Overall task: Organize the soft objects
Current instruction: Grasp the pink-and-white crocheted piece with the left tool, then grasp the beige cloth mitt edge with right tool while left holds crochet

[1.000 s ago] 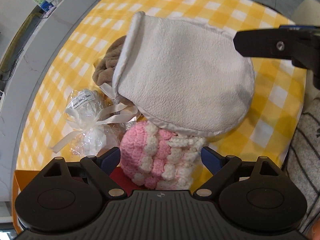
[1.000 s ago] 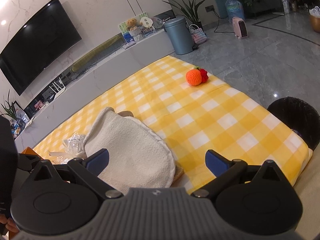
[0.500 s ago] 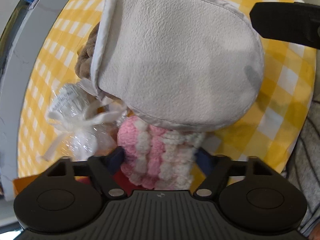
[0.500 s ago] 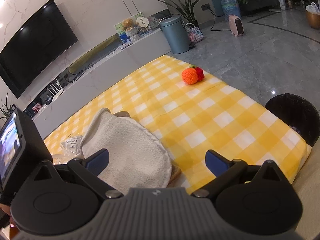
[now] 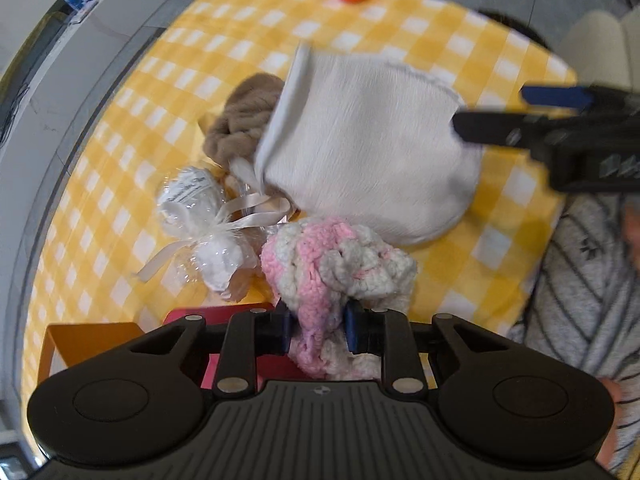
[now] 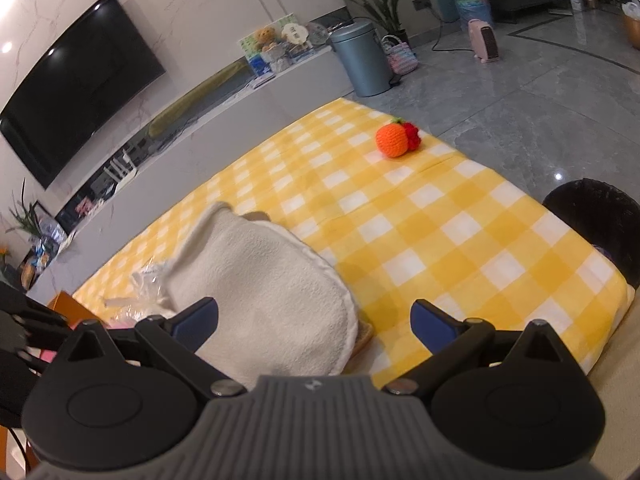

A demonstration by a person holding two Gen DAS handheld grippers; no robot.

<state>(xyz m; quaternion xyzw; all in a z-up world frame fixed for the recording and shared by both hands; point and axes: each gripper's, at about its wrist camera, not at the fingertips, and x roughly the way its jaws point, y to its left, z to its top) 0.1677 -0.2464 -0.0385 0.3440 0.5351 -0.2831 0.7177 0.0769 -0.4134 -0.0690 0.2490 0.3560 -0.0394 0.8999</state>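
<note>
My left gripper (image 5: 316, 326) is shut on a pink and white crocheted piece (image 5: 336, 264) and holds it above the yellow checked cloth (image 5: 200, 80). Just beyond it lie a white fleece mitt (image 5: 368, 152), a brown knitted item (image 5: 244, 120) half under the mitt, and a white wrapped bundle with a ribbon (image 5: 200, 216). My right gripper (image 6: 314, 320) is open and empty, over the near end of the mitt (image 6: 272, 296); it also shows at the right of the left wrist view (image 5: 560, 120). An orange crocheted fruit (image 6: 394, 140) sits far off on the cloth.
An orange box edge (image 5: 80, 340) and a red one (image 5: 192, 314) lie under my left gripper. A black bin (image 6: 600, 224) stands beside the table's right edge. A grey bin (image 6: 362, 60) and a TV bench stand beyond the table. A person's striped sleeve (image 5: 580, 280) is at right.
My left gripper has closed on the pink and white crocheted piece and lifted it back from the pile. The right gripper has stayed open over the mitt.
</note>
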